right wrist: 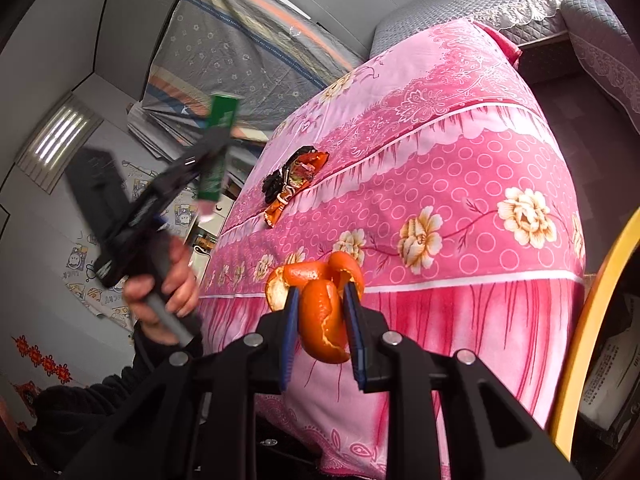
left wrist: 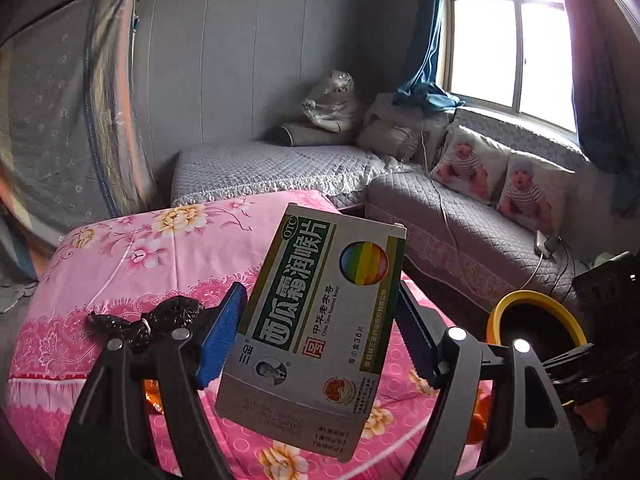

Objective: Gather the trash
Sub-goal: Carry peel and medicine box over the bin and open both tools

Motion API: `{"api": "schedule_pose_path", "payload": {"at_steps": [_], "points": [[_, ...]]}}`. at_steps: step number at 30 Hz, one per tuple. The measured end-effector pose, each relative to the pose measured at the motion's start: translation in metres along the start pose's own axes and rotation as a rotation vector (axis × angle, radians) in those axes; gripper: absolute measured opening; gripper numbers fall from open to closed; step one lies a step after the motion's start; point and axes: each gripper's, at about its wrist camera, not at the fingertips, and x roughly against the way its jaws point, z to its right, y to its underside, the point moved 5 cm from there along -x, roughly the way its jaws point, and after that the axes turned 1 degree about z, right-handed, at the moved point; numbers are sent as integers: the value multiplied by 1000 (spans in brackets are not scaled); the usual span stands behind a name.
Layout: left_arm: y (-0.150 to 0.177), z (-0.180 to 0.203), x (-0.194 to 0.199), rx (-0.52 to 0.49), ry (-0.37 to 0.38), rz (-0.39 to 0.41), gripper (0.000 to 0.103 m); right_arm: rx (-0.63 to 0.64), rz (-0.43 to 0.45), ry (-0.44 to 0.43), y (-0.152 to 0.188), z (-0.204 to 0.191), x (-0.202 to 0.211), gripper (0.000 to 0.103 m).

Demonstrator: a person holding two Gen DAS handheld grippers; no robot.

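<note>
My left gripper (left wrist: 320,320) is shut on a white and green medicine box (left wrist: 316,320) and holds it above the pink floral bedspread (left wrist: 132,256). A crumpled black plastic bag (left wrist: 156,320) lies on the bedspread just left of it. My right gripper (right wrist: 322,312) is shut on an orange peel (right wrist: 324,316), held over the bedspread's edge (right wrist: 460,240). In the right wrist view the left gripper (right wrist: 208,160) with the box (right wrist: 218,144) appears blurred at the left. A black bag and orange wrapper (right wrist: 290,178) lie together on the bedspread.
A yellow-rimmed bin (left wrist: 532,320) stands to the right of the bed; its rim also shows in the right wrist view (right wrist: 592,320). A grey quilted sofa (left wrist: 460,220) with cushions runs under the window. A mattress (left wrist: 68,120) leans on the wall.
</note>
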Motion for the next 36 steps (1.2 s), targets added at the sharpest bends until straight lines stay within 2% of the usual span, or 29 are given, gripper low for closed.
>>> {"api": "schedule_pose_path", "payload": {"at_steps": [7,18,26,31,36], "points": [[-4,47,70,-22,14,90,70,-31,56,24,3,4,21,21],[-5,99,91,-58,116,132,70,-103,203,84,0,34,80,21],[-5,130,83,-106,170,128,70,-171,335,218,4,78,129,21],[2,144,58,-110,200,75,70,-208,386,339,15,108,150,21],[11,163,26,-113,266,13,70,-245,420,469,28,140,161,21]]}}
